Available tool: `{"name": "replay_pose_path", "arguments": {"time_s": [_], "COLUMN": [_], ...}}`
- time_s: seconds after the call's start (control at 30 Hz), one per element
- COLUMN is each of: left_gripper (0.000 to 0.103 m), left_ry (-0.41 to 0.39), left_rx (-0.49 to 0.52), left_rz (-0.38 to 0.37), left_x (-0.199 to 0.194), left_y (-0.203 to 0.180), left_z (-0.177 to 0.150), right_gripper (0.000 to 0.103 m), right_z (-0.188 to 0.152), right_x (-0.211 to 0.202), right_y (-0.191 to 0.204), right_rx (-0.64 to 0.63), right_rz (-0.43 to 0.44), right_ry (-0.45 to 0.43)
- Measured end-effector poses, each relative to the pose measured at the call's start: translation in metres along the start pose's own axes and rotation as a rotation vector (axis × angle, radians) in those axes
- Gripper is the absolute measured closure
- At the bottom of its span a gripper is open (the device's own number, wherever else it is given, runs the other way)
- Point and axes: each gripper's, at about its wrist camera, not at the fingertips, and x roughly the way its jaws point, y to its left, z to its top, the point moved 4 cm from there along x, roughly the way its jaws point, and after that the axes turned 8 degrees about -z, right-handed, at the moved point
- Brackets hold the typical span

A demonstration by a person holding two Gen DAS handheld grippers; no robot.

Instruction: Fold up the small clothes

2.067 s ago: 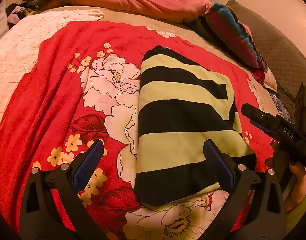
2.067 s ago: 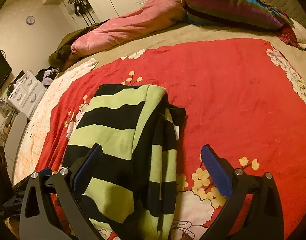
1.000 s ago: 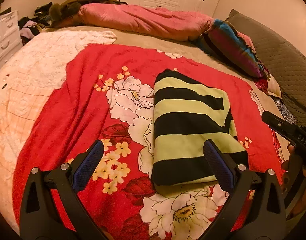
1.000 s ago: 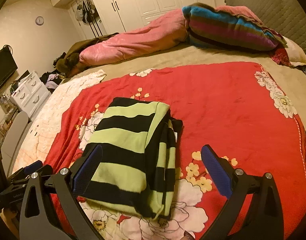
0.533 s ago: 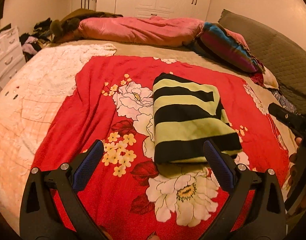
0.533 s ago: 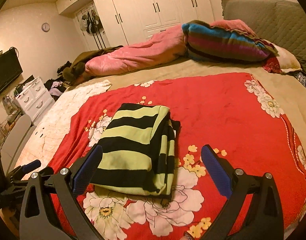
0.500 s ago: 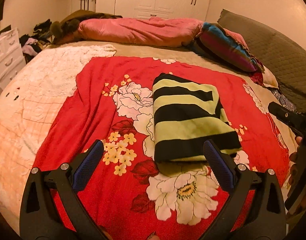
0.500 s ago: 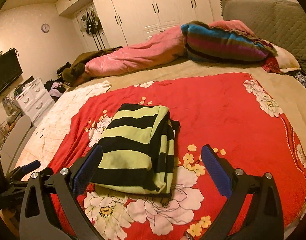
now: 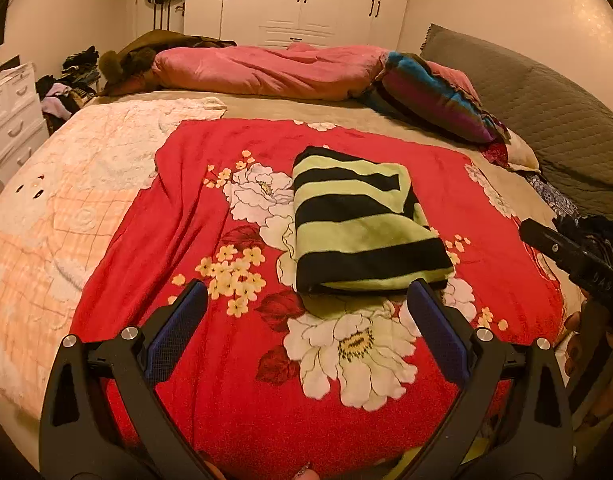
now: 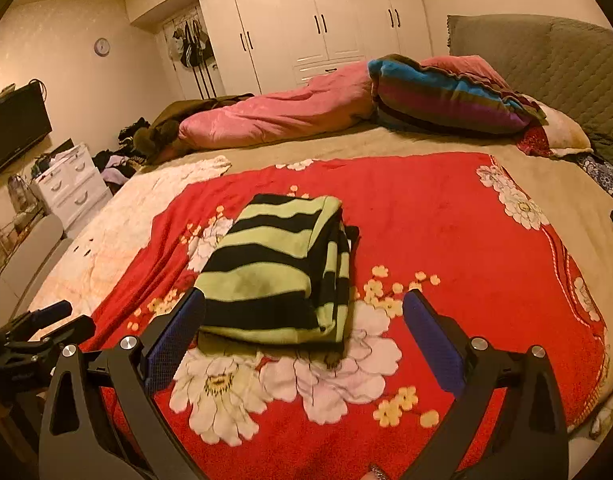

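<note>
A folded garment with black and light green stripes (image 9: 358,224) lies on the red floral blanket (image 9: 194,216) on the bed; it also shows in the right wrist view (image 10: 278,272). My left gripper (image 9: 306,316) is open and empty, held back from the garment's near edge. My right gripper (image 10: 304,320) is open and empty, also held back, with the garment between and beyond its fingers. The right gripper's body (image 9: 578,264) shows at the right edge of the left wrist view. The left gripper's body (image 10: 34,332) shows at the left edge of the right wrist view.
A pink duvet (image 9: 266,68) and a striped pillow (image 9: 430,96) lie at the far side of the bed. A grey headboard (image 9: 546,112) is on the right. A white drawer unit (image 10: 72,184) and a clothes pile stand at the left. White wardrobes (image 10: 306,20) line the back wall.
Both grippers have pulled back and up from the folded garment, so it looks smaller and farther away. The garment has stayed put. Both grippers stay open.
</note>
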Motion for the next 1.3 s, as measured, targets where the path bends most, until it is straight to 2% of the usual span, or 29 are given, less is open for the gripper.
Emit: {"name": "replay_pose_path", "arguments": {"time_s": [0.37, 0.63, 0.87, 1.3], "left_gripper": [0.009, 0.009, 0.009, 0.009], "left_ry": [0.057, 0.098, 0.111, 0.114], "left_rx": [-0.014, -0.030, -0.067, -0.054], "left_rz": [-0.017, 0.031, 0.037, 0.050], "left_x": [-0.007, -0.004, 0.001, 0.002], "left_y": [-0.002, 0.005, 0.014, 0.013], "left_z": [-0.027, -0.042, -0.045, -0.046], "right_gripper": [0.004, 0.004, 0.004, 0.004], "right_z": [-0.037, -0.072, -0.081, -0.082], "right_x": [-0.015, -0.014, -0.010, -0.009], "right_y": [-0.007, 0.007, 0.019, 0.024], "right_rx": [0.015, -0.011, -0.045, -0.062], "right_rz": [-0.055, -0.037, -0.041, -0.037], "right_ry": [0.055, 0.123, 0.127, 0.120]}}
